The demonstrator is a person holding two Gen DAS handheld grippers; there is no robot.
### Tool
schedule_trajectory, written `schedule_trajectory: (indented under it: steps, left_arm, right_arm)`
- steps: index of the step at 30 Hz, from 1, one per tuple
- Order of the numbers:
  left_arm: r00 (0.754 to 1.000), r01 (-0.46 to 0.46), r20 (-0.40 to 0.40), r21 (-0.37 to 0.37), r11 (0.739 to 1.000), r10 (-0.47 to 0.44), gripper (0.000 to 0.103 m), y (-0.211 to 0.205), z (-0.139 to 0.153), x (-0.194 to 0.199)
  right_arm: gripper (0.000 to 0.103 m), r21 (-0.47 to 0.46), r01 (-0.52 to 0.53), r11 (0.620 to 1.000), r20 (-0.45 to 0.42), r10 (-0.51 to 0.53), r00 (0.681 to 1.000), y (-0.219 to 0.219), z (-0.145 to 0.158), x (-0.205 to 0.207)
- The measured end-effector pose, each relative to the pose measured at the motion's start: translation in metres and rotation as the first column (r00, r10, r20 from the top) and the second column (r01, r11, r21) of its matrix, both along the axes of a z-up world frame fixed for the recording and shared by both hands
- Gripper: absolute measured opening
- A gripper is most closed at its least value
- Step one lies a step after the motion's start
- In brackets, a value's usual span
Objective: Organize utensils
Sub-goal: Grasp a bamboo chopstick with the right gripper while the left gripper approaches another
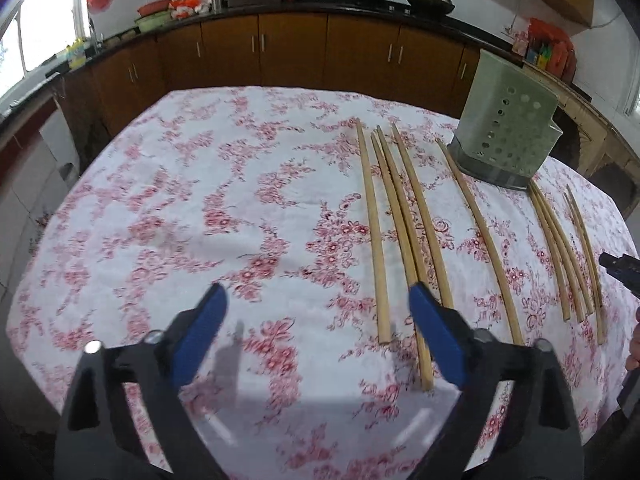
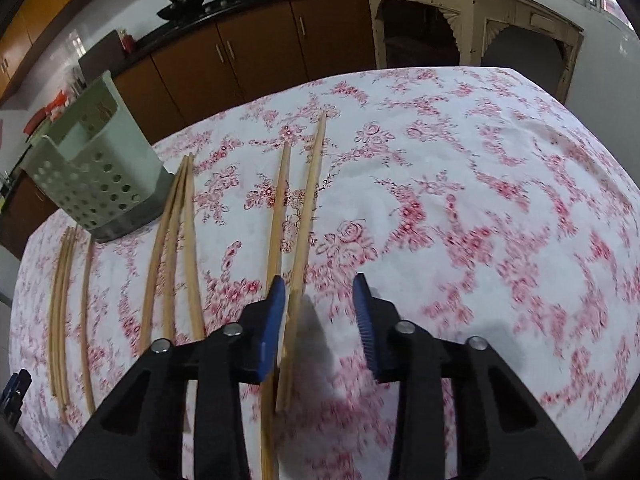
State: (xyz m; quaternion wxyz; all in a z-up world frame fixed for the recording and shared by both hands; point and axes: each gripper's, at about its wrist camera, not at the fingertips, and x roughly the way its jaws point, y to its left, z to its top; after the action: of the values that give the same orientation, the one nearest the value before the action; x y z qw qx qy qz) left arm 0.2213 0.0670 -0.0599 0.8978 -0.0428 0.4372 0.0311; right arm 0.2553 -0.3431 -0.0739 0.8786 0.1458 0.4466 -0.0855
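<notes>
Ten long, thin, pale wooden chopsticks (image 1: 404, 216) are counted on the table, laid roughly parallel in loose groups: four together, one alone, three close together, and two at the far side (image 2: 298, 216). Beside the single stick and the group of three, one pale green perforated plastic utensil holder (image 1: 506, 136) on a grey base is seen standing upright. The table is covered by a white cloth printed with red flowers (image 1: 200, 200); wide bare stretches of it are left on either side of the sticks. The left gripper (image 1: 318, 332) is held wide open above the cloth, nothing between its blue pads. The right gripper (image 2: 320, 312) is seen partly open, one chopstick lying between its pads, not visibly pinched.
</notes>
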Motion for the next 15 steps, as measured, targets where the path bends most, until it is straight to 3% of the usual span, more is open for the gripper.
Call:
schedule_trajectory:
  steps: [3, 7, 9, 12, 15]
  left_arm:
    - [1.000, 0.020, -0.014, -0.013, 1.000, -0.020, 0.076, -0.003, -0.006, 0.007]
    - [0.999, 0.042, -0.017, -0.019, 0.999, -0.043, 0.065, -0.007, -0.010, 0.012]
    - [0.998, 0.060, -0.022, -0.028, 0.998, -0.060, 0.058, -0.010, -0.012, 0.014]
    - [0.996, 0.081, -0.035, -0.041, 0.996, -0.082, 0.043, -0.013, -0.014, 0.019]
    - [0.994, 0.099, -0.048, -0.046, 0.994, -0.101, 0.037, -0.018, -0.018, 0.022]
  right_arm:
    - [0.027, -0.006, -0.020, 1.000, -0.018, 0.020, 1.000, 0.003, -0.008, 0.005]
    - [0.019, -0.082, -0.038, 0.996, -0.010, 0.037, 0.999, 0.008, -0.008, 0.005]
    - [0.008, -0.106, -0.030, 0.994, -0.009, 0.029, 1.000, 0.005, -0.009, 0.005]
    - [0.007, -0.098, 0.024, 0.995, -0.004, -0.025, 1.000, -0.008, -0.009, 0.004]
    - [0.007, -0.091, 0.031, 0.995, 0.003, -0.031, 1.000, -0.012, -0.010, 0.003]
